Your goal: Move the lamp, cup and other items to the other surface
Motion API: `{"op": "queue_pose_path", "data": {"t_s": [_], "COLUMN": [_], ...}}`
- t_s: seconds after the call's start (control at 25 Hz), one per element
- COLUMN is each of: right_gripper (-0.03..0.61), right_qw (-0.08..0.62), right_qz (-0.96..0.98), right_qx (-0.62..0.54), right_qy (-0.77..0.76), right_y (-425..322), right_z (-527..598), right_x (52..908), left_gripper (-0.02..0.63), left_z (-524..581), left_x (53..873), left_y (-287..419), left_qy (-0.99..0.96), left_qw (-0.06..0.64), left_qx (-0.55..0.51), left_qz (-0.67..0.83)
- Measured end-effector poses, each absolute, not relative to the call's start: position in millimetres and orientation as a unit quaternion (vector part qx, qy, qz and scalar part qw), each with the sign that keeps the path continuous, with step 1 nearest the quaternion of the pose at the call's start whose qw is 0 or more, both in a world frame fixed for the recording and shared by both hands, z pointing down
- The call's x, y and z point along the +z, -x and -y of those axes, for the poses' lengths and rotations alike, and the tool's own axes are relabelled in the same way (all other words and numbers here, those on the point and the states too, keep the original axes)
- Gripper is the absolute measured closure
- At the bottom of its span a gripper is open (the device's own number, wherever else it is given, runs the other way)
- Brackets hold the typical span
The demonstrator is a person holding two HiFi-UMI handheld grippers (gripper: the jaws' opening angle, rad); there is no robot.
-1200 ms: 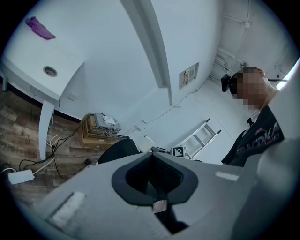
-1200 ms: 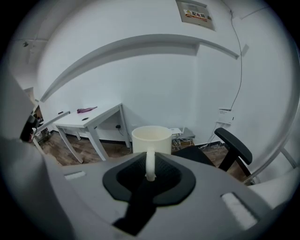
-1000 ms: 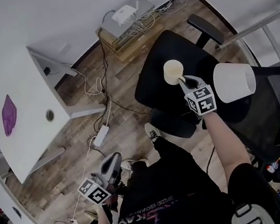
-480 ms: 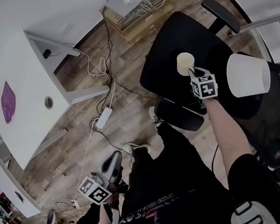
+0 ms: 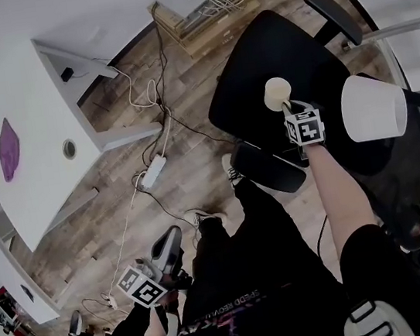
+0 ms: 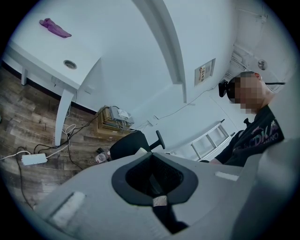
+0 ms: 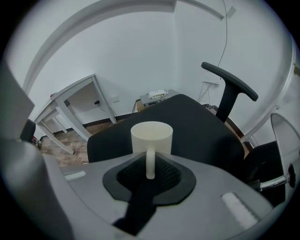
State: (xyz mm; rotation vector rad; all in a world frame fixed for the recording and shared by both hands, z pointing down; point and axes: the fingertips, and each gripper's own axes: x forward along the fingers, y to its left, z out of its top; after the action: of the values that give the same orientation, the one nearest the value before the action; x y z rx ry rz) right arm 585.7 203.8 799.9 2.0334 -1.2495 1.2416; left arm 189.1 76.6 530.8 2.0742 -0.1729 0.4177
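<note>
A cream cup [image 5: 277,93] is over the black office chair seat [image 5: 250,71]. My right gripper [image 5: 288,104] is shut on its handle. In the right gripper view the cup [image 7: 151,136] stands upright, its handle pinched between the pads of my right gripper [image 7: 150,171]. Whether its base touches the seat I cannot tell. The lamp's white shade [image 5: 373,106] sits on the chair just right of the gripper, and shows as the shade [image 7: 287,136] at the right edge. My left gripper [image 5: 167,248] hangs low at the left beside the person's leg, jaws together, holding nothing.
A white desk [image 5: 14,114] with a purple object [image 5: 8,149] stands at the left. Cables and a power strip [image 5: 153,172] lie on the wooden floor. A box with devices [image 5: 193,1] sits by the wall. The chair's armrests [image 5: 332,16] flank the seat; a ladder [image 5: 408,28] is far right.
The right gripper with the cup has shifted a little to the right, nearer the lamp shade, mostly in the first half second. The left gripper has stayed where it was.
</note>
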Motion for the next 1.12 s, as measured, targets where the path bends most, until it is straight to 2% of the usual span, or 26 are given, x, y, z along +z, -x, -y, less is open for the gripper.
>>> {"op": "queue_pose_path", "data": {"t_s": [0.32, 0.6, 0.8, 0.96, 1.12], "right_gripper": [0.514, 0.508, 0.51, 0.58, 0.58], "right_qw": [0.263, 0.271, 0.228, 0.183, 0.178], "right_qz": [0.437, 0.424, 0.396, 0.384, 0.399], "right_qx": [0.488, 0.514, 0.528, 0.501, 0.457], "right_qy": [-0.709, -0.695, -0.716, -0.754, -0.775], "right_y": [-574.5, -566.4, -566.1, -576.1, -570.4], "right_z": [-224.6, -247.4, -262.9, -265.2, -263.6], "right_x": [811.9, 817.1, 795.3, 742.6, 689.6], "left_gripper": [0.618, 0.618, 0.618, 0.618, 0.618], "left_z": [-78.4, -81.0, -81.4, -79.1, -83.2], "left_x": [528.7, 528.4, 523.4, 519.5, 518.8], "left_y": [-193.3, -185.5, -168.1, -149.0, -122.5], "left_qy": [-0.855, -0.856, -0.859, -0.864, -0.866], "left_qw": [0.488, 0.49, 0.49, 0.488, 0.486], "left_qx": [0.161, 0.141, 0.121, 0.098, 0.074], "left_qz": [0.07, 0.079, 0.083, 0.084, 0.087]}}
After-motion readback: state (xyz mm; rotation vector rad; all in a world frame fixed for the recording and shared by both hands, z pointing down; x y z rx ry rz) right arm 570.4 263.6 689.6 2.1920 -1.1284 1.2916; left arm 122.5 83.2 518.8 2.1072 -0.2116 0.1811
